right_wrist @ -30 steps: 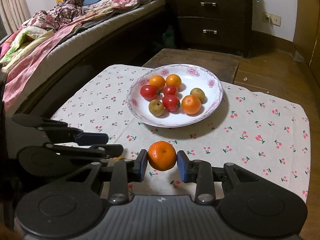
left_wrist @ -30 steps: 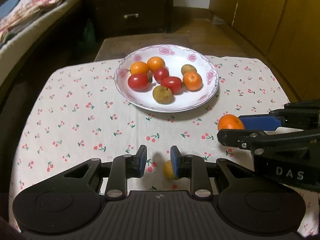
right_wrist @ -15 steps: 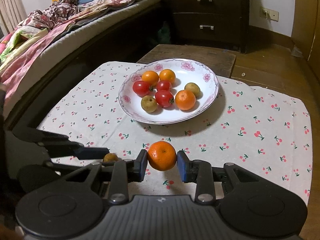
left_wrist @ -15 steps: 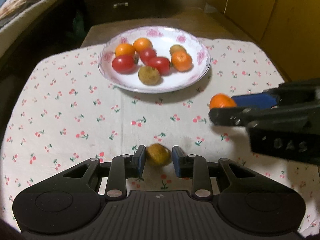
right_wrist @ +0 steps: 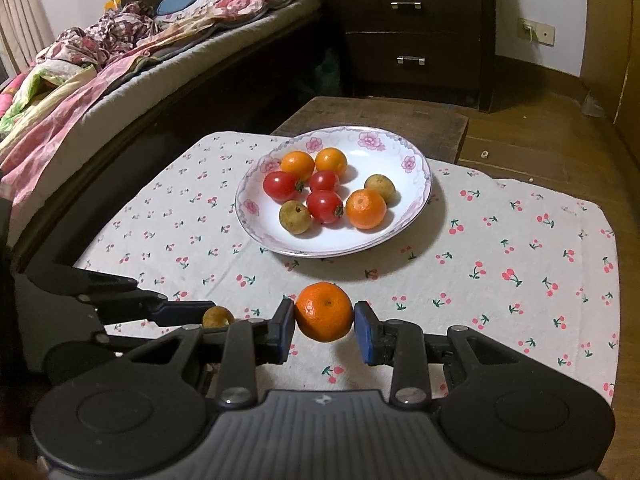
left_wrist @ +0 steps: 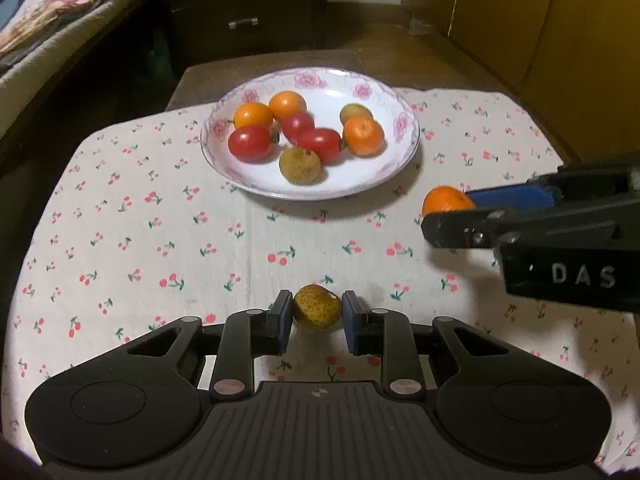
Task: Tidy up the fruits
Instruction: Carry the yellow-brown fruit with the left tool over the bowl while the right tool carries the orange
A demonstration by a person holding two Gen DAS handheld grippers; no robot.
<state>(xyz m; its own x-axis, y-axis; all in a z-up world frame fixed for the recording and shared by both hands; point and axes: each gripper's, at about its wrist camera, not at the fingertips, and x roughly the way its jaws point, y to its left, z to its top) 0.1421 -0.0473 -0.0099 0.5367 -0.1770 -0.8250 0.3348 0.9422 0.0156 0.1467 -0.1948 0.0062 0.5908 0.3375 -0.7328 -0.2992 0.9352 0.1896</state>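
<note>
- Brownish-yellow, speckled small fruit (left_wrist: 317, 311) now sits clamped between the left tongs (left_wrist: 316, 322); a second ago it lay off to the side of their right pad, outside the gap.
- Right tongs (right_wrist: 324, 324) stay clenched on the tangerine (right_wrist: 324, 311), unmoved, above the cherry-print cloth (right_wrist: 500, 280).
- Both loose fruits are in hand; the plate (left_wrist: 404, 152), holding eight already, is probably the next stop.

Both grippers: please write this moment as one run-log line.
left gripper: shut on brown fruit | right gripper: shut on orange | plate: eight fruits
</note>
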